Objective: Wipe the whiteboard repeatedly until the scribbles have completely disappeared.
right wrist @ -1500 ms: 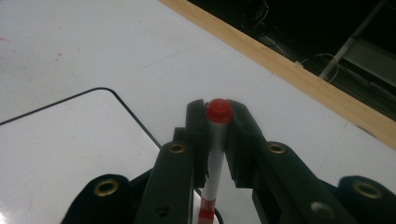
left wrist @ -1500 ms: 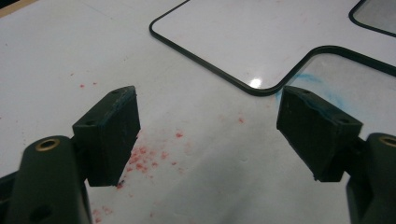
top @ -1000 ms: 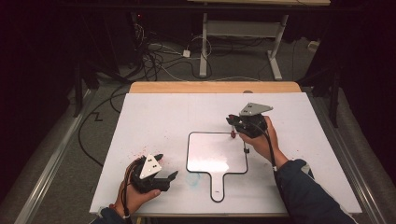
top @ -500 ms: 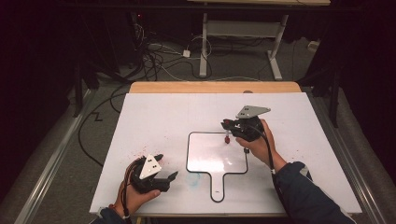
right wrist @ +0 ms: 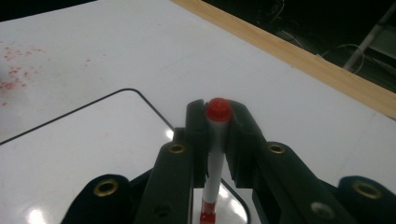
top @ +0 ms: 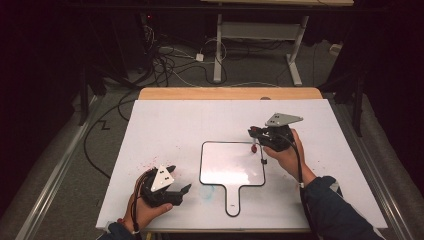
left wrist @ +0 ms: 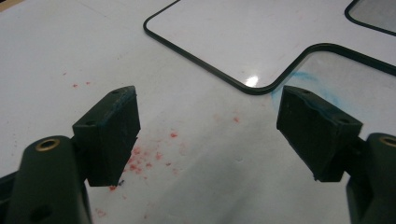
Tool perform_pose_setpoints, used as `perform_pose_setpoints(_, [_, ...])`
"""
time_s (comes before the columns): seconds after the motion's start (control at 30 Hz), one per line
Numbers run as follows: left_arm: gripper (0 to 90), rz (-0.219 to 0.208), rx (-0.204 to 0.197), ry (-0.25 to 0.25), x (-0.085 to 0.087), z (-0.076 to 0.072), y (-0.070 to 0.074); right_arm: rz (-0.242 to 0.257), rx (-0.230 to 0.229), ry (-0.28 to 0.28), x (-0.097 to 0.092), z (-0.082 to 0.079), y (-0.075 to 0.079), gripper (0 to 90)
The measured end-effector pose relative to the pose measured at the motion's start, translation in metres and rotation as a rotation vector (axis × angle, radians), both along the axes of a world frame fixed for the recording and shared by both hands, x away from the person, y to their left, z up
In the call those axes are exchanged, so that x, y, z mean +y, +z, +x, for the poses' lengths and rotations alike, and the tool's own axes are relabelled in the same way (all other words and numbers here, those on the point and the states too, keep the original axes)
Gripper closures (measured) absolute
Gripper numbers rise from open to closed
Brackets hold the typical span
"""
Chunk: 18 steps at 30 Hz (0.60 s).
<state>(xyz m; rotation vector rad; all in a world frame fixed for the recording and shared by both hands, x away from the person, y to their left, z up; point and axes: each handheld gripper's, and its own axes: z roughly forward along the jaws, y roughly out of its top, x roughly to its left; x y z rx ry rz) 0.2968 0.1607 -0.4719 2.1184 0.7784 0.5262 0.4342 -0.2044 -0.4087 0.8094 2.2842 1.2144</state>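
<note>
Left gripper point(top: 175, 192): held in the person's left hand point(top: 145, 212) at the near left of the white desk point(top: 190, 125), resting on or just over the surface. Jaws spread wide, nothing between them; in the left gripper view the pads point(left wrist: 112, 133) frame bare desk flecked with red specks point(left wrist: 140, 161).

Small whiteboard point(top: 232, 162): black-rimmed, with a handle tab pointing toward the person; lies flat at the desk's centre, between the two grippers. A faint blue smear point(left wrist: 322, 91) marks the desk beside the handle.

Right gripper point(top: 256, 139): held in the right hand point(top: 282, 155) at the whiteboard's far right corner. Jaws pinching a white marker with a red cap point(right wrist: 215, 140), cap end protruding past the jaw tips, over the whiteboard's edge.
</note>
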Motion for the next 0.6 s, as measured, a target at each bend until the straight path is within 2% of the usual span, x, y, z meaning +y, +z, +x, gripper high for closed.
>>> perform_pose_setpoints(0.1, [20.6,0.001,0.0,-0.003,0.0,0.0,0.0,0.03,0.012,0.042,0.012,-0.004,-0.002,81.6])
perform_pose_setpoints(0.2, [20.6,-0.001,0.001,-0.003,0.0,0.0,0.0,0.03,0.0,0.061,0.02,-0.007,-0.003,81.6])
perform_pose_setpoints(0.3, [20.7,-0.003,0.002,-0.002,0.001,0.0,0.0,0.007,-0.024,0.025,0.019,-0.005,-0.003,81.6])
perform_pose_setpoints(0.33, [20.7,-0.004,0.002,-0.002,0.001,0.0,0.0,-0.028,-0.045,0.002,0.017,-0.004,-0.002,81.6])
perform_pose_setpoints(0.47, [20.7,-0.003,0.001,-0.002,0.001,-0.001,0.0,-0.08,-0.068,-0.04,0.011,-0.003,0.0,81.6])
perform_pose_setpoints(0.53, [20.7,-0.003,0.001,-0.002,0.001,-0.001,0.0,-0.082,-0.066,-0.049,0.006,-0.004,0.0,81.6])
perform_pose_setpoints(0.6, [20.7,0.0,0.001,-0.003,0.001,-0.001,0.0,-0.113,-0.082,-0.072,0.001,-0.006,0.001,81.6])
